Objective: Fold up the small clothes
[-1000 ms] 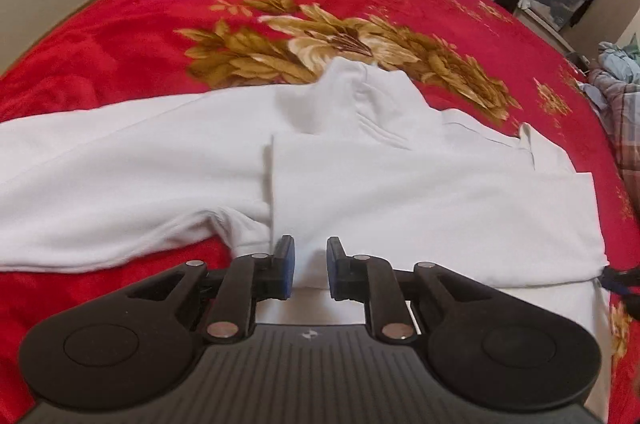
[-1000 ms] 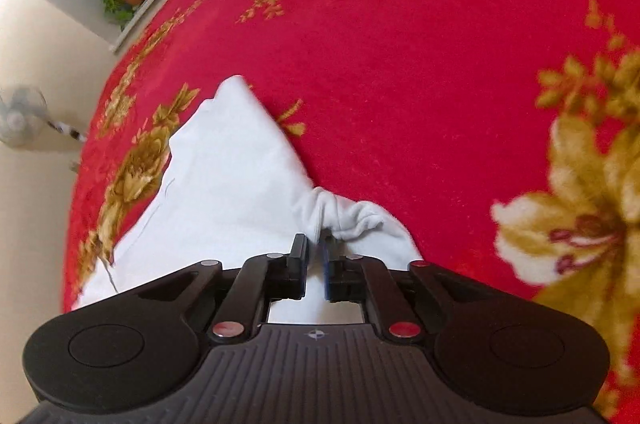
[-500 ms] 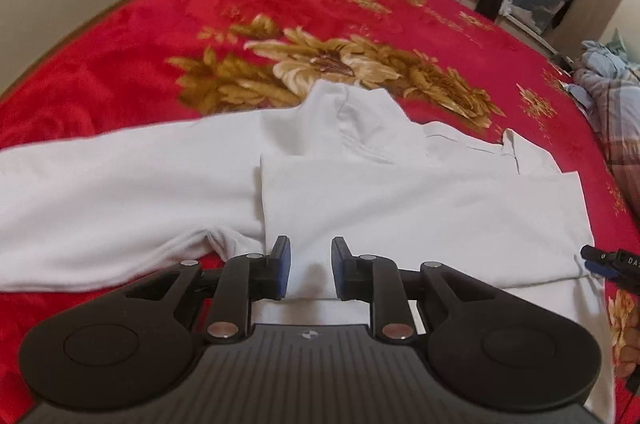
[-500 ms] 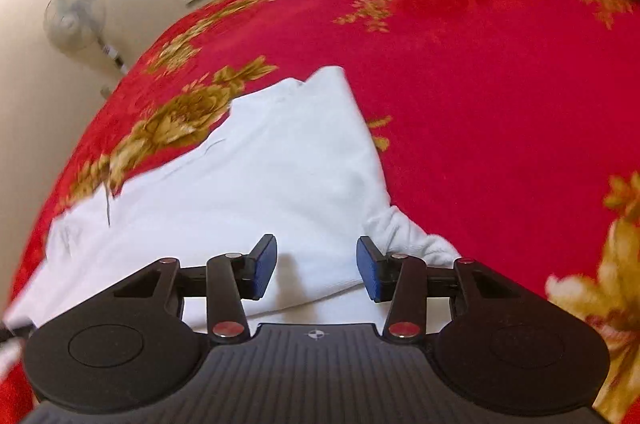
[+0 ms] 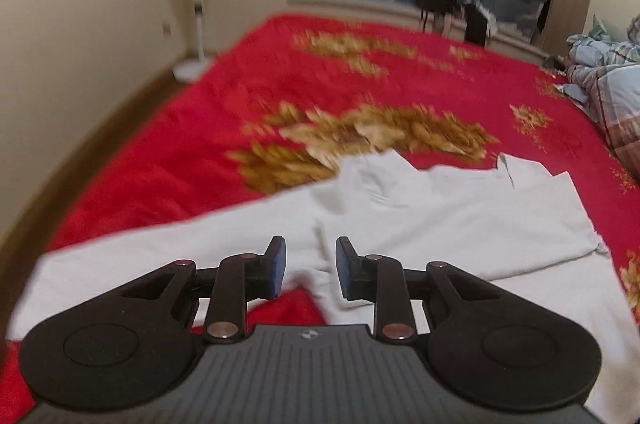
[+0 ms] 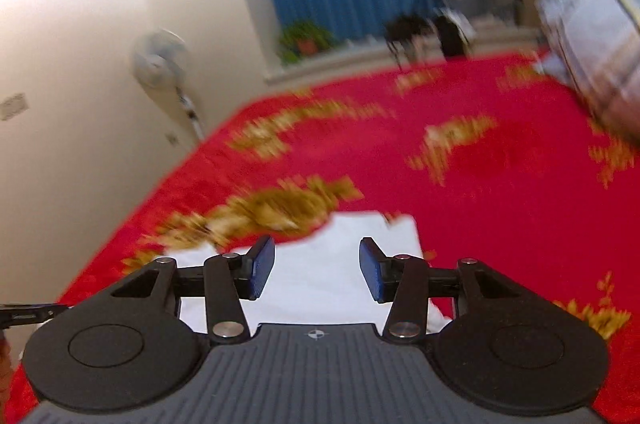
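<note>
Your left gripper point(image 5: 308, 266) and right gripper point(image 6: 316, 268) both gape wide, holding nothing, above the white shirt point(image 5: 460, 220).

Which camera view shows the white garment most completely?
The left wrist view: the white garment spreads across the red blanket, with a folded panel and one long sleeve visible. The right wrist view shows only a blurred corner of it between the open fingers.

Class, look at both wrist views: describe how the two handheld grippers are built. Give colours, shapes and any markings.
The left gripper and right gripper match: black linkage arms with silver pivot pins, round black discs on either side, a ribbed dark grey base bearing a small crosshair mark, and blue pads lining the fingers. No cables or sleeves are visible.
</note>
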Action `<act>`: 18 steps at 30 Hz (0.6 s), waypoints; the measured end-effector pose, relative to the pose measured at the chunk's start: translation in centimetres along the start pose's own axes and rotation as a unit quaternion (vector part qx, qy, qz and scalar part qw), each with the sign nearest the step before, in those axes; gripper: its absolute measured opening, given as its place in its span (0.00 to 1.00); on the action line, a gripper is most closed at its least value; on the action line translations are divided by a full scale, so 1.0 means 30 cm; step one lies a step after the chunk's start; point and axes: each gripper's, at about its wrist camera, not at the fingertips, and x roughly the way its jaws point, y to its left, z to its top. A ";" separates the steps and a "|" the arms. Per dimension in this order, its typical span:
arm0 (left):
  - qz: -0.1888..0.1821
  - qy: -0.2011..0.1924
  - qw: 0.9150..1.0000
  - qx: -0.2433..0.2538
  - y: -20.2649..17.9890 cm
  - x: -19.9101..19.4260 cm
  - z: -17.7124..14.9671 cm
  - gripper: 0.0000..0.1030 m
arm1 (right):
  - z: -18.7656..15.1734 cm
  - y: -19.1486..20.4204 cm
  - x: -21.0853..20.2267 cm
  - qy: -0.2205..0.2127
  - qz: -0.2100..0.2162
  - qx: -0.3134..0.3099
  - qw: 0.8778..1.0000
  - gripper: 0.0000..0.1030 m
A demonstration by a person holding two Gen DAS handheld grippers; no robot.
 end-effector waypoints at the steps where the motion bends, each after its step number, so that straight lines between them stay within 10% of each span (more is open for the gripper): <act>1: 0.007 -0.010 1.000 0.007 0.014 -0.033 -0.020 0.29 | 0.007 0.010 -0.048 -0.009 0.006 -0.008 1.000 0.50; 7: 0.053 0.024 0.997 -0.053 0.148 -0.050 -0.121 0.29 | -0.076 0.004 -0.188 -0.030 0.009 -0.023 0.999 0.57; 18: 0.094 0.041 0.974 -0.200 0.367 -0.013 -0.131 0.30 | -0.192 -0.045 0.000 -0.016 -0.057 -0.013 0.998 0.57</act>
